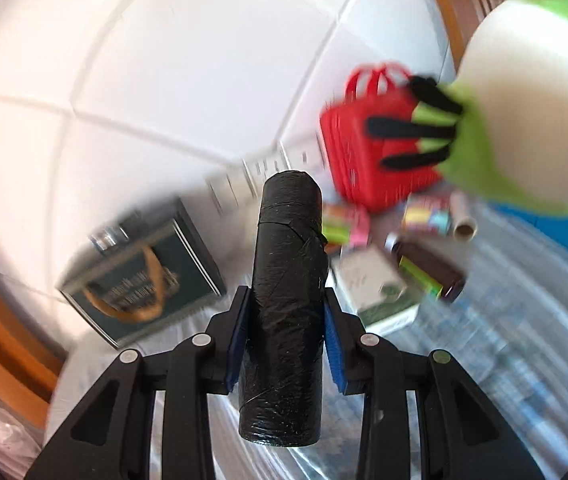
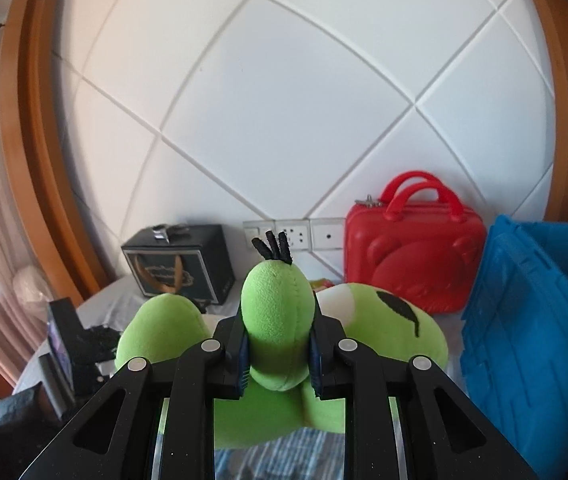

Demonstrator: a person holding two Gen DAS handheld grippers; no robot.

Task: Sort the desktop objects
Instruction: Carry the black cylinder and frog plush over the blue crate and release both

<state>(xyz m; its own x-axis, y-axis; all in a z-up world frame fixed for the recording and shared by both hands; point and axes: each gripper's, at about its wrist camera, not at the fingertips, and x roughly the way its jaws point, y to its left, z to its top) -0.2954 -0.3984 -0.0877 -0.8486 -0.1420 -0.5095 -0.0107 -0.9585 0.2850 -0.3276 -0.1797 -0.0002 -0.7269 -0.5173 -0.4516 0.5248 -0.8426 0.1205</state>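
Already both tongs were loaded: the left tongs point(image 1: 285, 344) pinched a black roll point(image 1: 285, 292) whose long axis ran straight out along the fingers, and the right tongs point(image 2: 278, 354) squeezed a limb of the green plush toy point(image 2: 280, 312). The blue bin point(image 2: 531, 340) stood just right of the toy, nearer the right hand; both tongs pointed somewhat downward above the tabletop point(image 1: 523, 320).

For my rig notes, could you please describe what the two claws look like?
Both the left claw and the right claw are matte black plastic with angular linkage arms, round silver pivot pins and blue ribbed pads inside the fingers. No cables or sleeves show.
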